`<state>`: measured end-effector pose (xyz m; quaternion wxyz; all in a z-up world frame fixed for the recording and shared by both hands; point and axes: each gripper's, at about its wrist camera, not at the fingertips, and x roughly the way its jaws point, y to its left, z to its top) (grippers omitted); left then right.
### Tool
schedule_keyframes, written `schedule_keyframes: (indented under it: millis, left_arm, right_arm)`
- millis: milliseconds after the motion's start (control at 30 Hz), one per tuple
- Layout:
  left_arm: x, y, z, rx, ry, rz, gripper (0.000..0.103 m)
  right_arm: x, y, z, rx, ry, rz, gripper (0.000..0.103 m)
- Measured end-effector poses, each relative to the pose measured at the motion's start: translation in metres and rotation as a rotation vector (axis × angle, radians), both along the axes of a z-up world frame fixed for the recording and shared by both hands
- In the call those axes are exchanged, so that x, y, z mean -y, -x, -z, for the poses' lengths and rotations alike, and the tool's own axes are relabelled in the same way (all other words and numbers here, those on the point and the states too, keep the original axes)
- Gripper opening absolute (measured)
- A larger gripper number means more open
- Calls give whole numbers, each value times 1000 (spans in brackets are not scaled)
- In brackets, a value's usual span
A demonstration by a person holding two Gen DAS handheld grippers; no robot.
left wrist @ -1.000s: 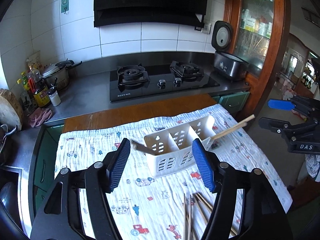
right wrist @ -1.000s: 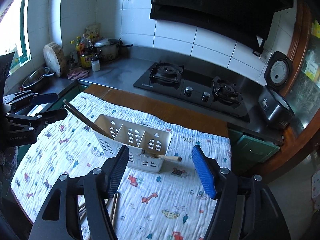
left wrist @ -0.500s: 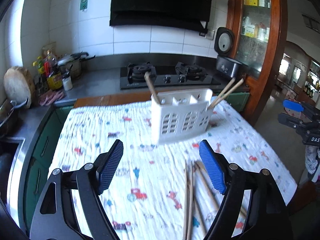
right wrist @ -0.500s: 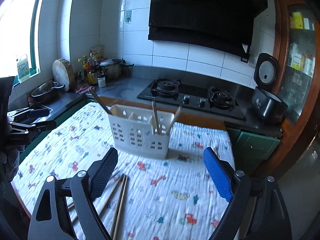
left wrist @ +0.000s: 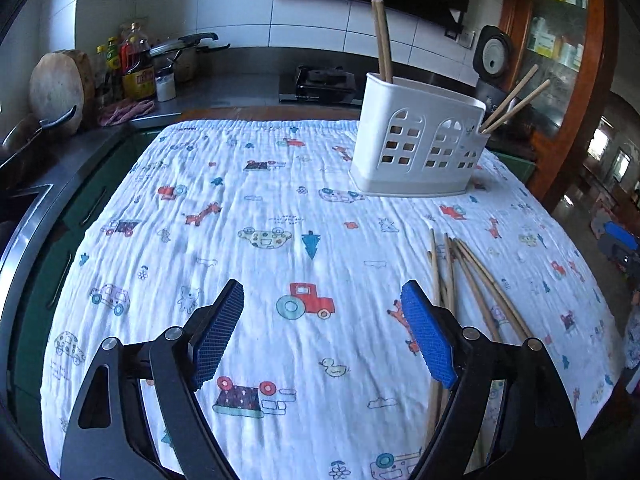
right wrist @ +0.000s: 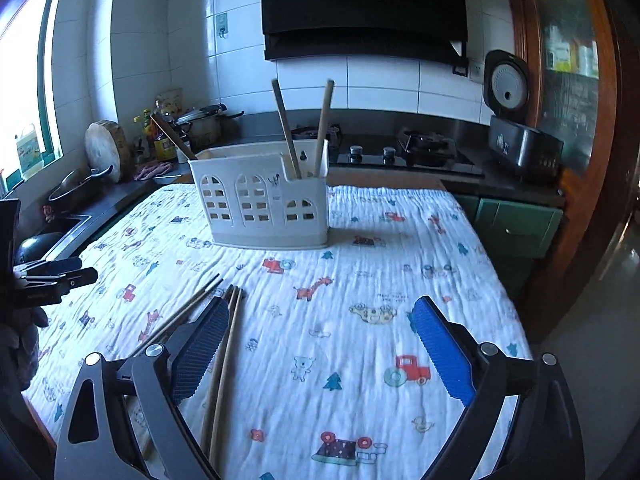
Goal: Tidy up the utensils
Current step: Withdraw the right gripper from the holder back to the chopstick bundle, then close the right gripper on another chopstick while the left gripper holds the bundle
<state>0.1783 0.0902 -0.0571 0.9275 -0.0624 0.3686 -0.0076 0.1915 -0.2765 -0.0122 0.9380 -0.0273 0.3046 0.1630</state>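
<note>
Loose wooden chopsticks (left wrist: 472, 280) lie on the cartoon-print cloth-covered desk (left wrist: 240, 240) beside the wide-open, empty left gripper (left wrist: 322, 332) and right gripper (right wrist: 320, 352) fingers, before the upright white plastic utensil caddy (right wrist: 264, 204).

Left gripper (left wrist: 322, 328): jaws spread wide, blue pads (left wrist: 218, 332) facing inward, nothing held, low at near edge. Right gripper (right wrist: 320, 354): likewise wide apart, unloaded, near right.
</note>
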Motion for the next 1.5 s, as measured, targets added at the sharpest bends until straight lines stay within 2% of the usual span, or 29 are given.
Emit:
schedule_keyframes:
  millis: [233,433,567,733,833,933,1200,1500]
  left_arm:
    - [-5,-6,27,-48,-7,-15,81]
    - [-6,-10,34,-70,1,-26,81]
    - [2,-3,29,-48,-7,1,81]
    - [13,7,22,-33,-13,31,79]
    - [19,15,20,-32,-13,53,74]
    - [27,22,21,-47,-13,80,66]
    - [47,39,25,-77,-1,155,37]
    - [62,46,31,-99,28,221,21]
  right_arm:
    - [2,-9,34,-52,51,44,90]
    - [7,-17,54,-96,47,82,90]
    - [0,-10,60,-135,45,57,89]
    - [-18,11,62,-168,48,-20,78]
    - [-30,24,65,-186,44,-68,70]
    - [-41,35,69,-211,51,-105,58]
    - [-56,50,80,-271,49,-155,24]
    - [-62,55,84,-292,65,-182,8]
